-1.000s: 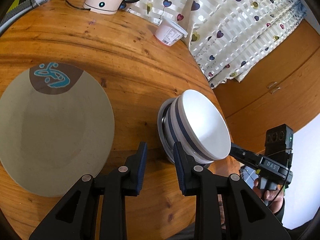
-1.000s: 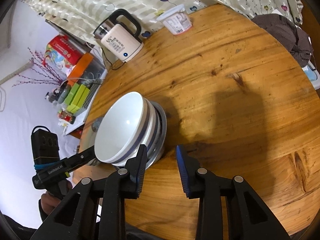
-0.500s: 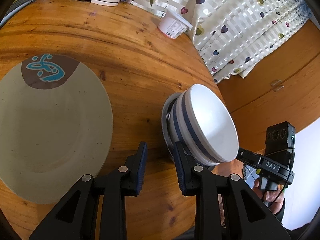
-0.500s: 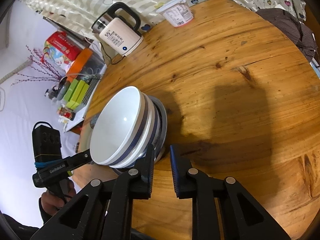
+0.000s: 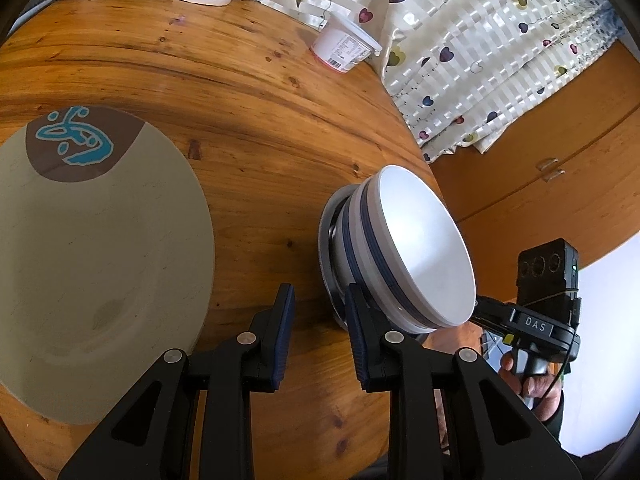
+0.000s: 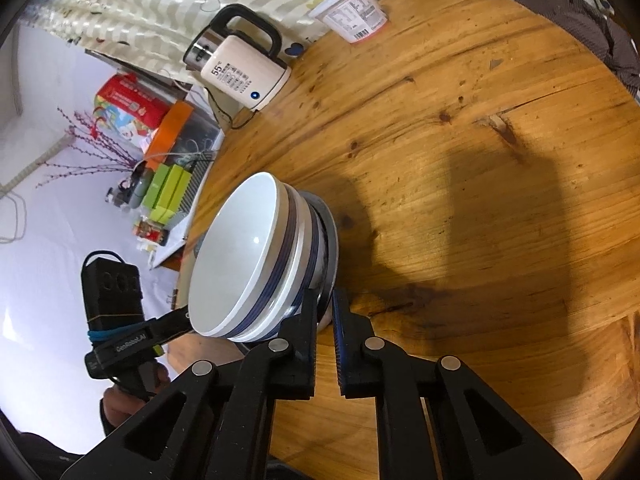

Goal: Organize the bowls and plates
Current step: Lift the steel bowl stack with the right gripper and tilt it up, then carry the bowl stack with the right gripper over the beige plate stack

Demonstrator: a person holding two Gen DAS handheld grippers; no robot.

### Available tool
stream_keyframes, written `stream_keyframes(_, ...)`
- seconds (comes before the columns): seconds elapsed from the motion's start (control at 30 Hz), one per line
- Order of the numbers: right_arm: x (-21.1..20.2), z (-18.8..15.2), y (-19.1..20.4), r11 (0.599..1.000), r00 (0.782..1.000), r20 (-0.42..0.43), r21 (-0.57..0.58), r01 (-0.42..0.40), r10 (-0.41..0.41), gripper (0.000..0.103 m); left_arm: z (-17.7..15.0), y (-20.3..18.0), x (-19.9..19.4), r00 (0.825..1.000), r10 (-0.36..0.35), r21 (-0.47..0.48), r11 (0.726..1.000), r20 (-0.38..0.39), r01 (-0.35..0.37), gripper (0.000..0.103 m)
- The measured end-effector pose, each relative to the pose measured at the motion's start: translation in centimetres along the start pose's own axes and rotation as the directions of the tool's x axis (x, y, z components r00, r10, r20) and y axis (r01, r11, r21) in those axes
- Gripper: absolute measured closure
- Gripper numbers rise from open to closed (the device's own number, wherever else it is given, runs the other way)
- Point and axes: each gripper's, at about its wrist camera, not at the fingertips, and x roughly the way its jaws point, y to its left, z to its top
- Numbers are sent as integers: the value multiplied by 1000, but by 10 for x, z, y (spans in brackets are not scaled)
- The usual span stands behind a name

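Your right gripper (image 6: 323, 312) pinches the metal plate's (image 6: 331, 240) rim beneath the stacked bowls (image 6: 256, 264); your left gripper (image 5: 320, 308) hangs part-open, empty.

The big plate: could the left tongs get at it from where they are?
Probably yes. The plate lies flat on the table just beside the left tongs, with only bare wood between. They stand open with nothing between them, close by the stacked bowls.

A round knotty pine table (image 6: 480, 128) fills the frame; a cream striped curtain with hearts (image 5: 480, 40) hangs upper right, orange wooden cabinet doors (image 5: 560, 168) below it, a white wall (image 6: 40, 120) at left.
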Motion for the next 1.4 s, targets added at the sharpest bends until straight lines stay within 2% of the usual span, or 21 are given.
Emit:
stream_keyframes(0.17, -2, 3, -5, 999, 1000, -7, 21, -25, 25, 94, 1, 6, 3, 998, -54, -29, 998, -22, 53, 77)
stream_keyframes(0.5, -3, 2, -9, 997, 998, -2, 47, -61, 61, 94, -2, 12, 2, 988, -153, -57, 987, -15, 152, 93)
stream_keyframes(0.63, -3, 1, -11, 996, 998, -1, 53, -69, 70, 94, -3, 16, 2, 984, -177, -74, 982, -8, 176, 93)
stream_keyframes(1.4, -3, 5, -10, 998, 999, 1, 36, -54, 54, 95, -1, 6, 0, 991, -137, -34, 990, 4, 137, 94)
